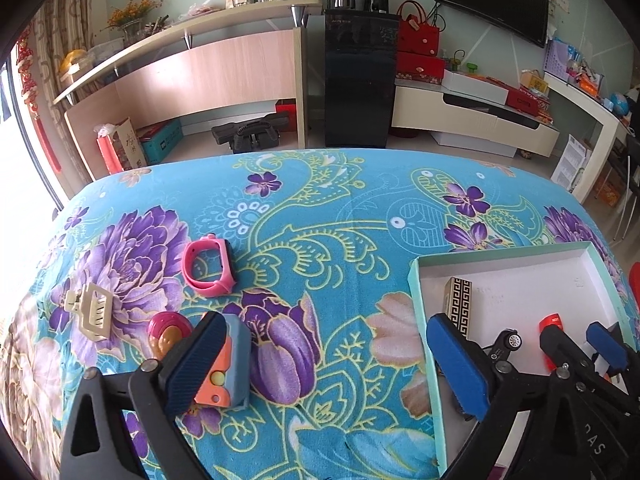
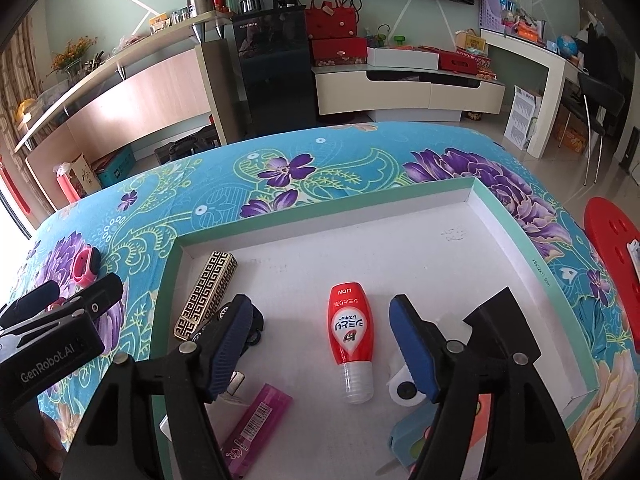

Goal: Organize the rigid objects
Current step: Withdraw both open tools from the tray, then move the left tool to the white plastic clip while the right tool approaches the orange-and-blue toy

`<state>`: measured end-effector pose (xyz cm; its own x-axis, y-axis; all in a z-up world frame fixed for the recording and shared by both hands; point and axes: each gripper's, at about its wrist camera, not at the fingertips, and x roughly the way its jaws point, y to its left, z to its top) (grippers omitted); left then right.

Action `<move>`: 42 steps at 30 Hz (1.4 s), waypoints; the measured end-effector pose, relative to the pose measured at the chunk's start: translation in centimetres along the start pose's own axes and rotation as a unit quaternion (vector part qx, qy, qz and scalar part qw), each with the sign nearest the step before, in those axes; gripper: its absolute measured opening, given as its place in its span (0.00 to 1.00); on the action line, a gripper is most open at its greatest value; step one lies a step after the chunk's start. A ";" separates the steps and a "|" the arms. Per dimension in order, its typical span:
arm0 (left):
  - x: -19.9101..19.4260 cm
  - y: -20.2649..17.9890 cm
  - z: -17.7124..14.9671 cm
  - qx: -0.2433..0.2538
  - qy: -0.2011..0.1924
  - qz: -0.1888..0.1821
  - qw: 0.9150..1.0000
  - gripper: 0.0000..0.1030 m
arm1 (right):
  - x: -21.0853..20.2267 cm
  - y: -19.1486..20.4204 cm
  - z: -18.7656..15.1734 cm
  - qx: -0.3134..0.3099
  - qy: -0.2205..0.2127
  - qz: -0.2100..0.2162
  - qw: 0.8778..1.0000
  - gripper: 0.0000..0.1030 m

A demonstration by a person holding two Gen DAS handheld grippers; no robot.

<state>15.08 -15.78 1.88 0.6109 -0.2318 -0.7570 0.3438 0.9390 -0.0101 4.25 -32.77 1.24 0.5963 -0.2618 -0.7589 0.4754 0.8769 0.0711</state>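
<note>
Left tongs (image 1: 320, 364) spread wide, empty, low over bed (image 1: 340, 208). Blue-orange toy (image 1: 226, 364) touching inner face of left finger, long axis roughly along fingers. Box (image 1: 416, 280) rightward. Right tongs (image 2: 320, 340) released over box, well apart from toy.

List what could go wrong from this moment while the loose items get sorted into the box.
1. The left tongs stand wide open with one pad against the blue-and-orange plastic toy; closing could push it away instead of gripping it.
2. The right tongs hang open over the red squeeze bottle in the mint-rimmed white cardboard box; dropping lower may roll it into the black toy car.
</note>
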 end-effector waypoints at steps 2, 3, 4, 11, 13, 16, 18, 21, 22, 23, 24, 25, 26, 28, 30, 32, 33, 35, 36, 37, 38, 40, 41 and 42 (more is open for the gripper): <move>-0.1 0.3 -0.1 -0.003 -0.001 0.003 1.000 1.00 | -0.1 0.1 0.0 -0.002 -0.003 0.000 1.000 0.73; -0.1 0.4 -0.1 -0.004 -0.002 0.003 1.000 1.00 | -0.1 0.2 0.0 -0.003 -0.003 -0.001 1.000 0.82; -0.1 0.5 -0.1 -0.005 -0.004 0.005 1.000 1.00 | -0.1 0.3 0.0 -0.004 -0.004 -0.001 1.000 0.85; -0.4 1.7 -0.3 -0.015 -0.013 0.016 1.000 1.00 | -0.3 1.0 0.2 -0.013 -0.011 -0.004 1.000 0.88; -0.5 2.1 -0.3 -0.018 -0.017 0.017 1.000 1.00 | -0.4 1.3 0.2 -0.015 -0.013 -0.006 1.000 0.89; -0.9 2.7 -0.2 -0.022 -0.022 0.018 0.999 1.00 | -0.4 1.6 0.3 -0.017 -0.016 -0.006 1.000 0.89; -1.2 3.3 -0.1 -0.026 -0.027 0.020 0.999 1.00 | -0.6 1.9 0.4 -0.017 -0.018 -0.005 1.000 0.89; -1.6 4.3 0.0 -0.034 -0.032 0.023 0.999 1.00 | -0.8 2.5 0.4 -0.018 -0.021 0.006 1.000 0.89; -1.8 4.7 0.1 -0.037 -0.034 0.024 0.998 1.00 | -0.8 2.8 0.5 -0.019 -0.022 0.008 1.000 0.89; -1.9 5.1 0.1 -0.040 -0.035 0.026 0.998 1.00 | -0.9 3.1 0.5 -0.021 -0.023 0.009 0.999 0.89; -2.1 5.5 0.2 -0.042 -0.037 0.028 0.998 1.00 | -0.9 3.4 0.5 -0.023 -0.024 0.011 0.999 0.89; -2.3 6.0 0.2 -0.044 -0.039 0.032 0.998 1.00 | -1.0 3.7 0.5 -0.024 -0.026 0.013 0.999 0.89; -2.6 6.6 0.3 -0.048 -0.042 0.036 0.997 1.00 | -1.1 4.1 0.6 -0.024 -0.027 0.016 0.999 0.89; -3.2 7.9 0.4 -0.057 -0.048 0.045 0.996 1.00 | -1.3 4.8 0.6 -0.025 -0.031 0.025 0.999 0.89; -3.8 9.4 0.5 -0.066 -0.055 0.059 0.995 1.00 | -1.5 5.6 0.7 -0.026 -0.037 0.033 0.998 0.89; -4.5 11.1 0.5 -0.076 -0.063 0.078 0.992 1.00 | -1.7 6.4 0.7 -0.026 -0.043 0.047 0.998 0.89; -4.8 12.0 0.5 -0.082 -0.066 0.087 0.991 1.00 | -1.7 6.9 0.7 -0.026 -0.044 0.054 0.997 0.89; -5.3 13.7 0.4 -0.094 -0.071 0.101 0.988 1.00 | -1.9 8.0 0.7 -0.029 -0.047 0.069 0.996 0.89; -5.4 14.5 0.4 -0.100 -0.072 0.105 0.987 1.00 | -1.9 8.7 0.7 -0.033 -0.047 0.077 0.995 0.89; -5.5 15.3 0.2 -0.106 -0.071 0.107 0.986 1.00 | -1.9 9.3 0.6 -0.038 -0.047 0.083 0.995 0.89; -5.6 16.1 0.1 -0.112 -0.069 0.111 0.985 1.00 | -2.0 10.0 0.5 -0.044 -0.048 0.086 0.994 0.89; -5.6 17.5 -0.2 -0.120 -0.065 0.118 0.984 1.00 | -1.9 11.5 0.3 -0.054 -0.048 0.094 0.993 0.89; -5.5 18.1 -0.3 -0.125 -0.062 0.122 0.983 1.00 | -1.9 12.2 0.2 -0.057 -0.047 0.101 0.992 0.89; -5.4 18.9 -0.5 -0.131 -0.058 0.126 0.982 1.00 | -1.7 12.9 0.0 -0.060 -0.044 0.110 0.991 0.89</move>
<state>17.89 3.31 5.46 0.7352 0.0021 -0.6778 -0.0134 0.9998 -0.0114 9.37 -21.00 3.50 0.7336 -0.0883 -0.6738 0.2498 0.9571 0.1466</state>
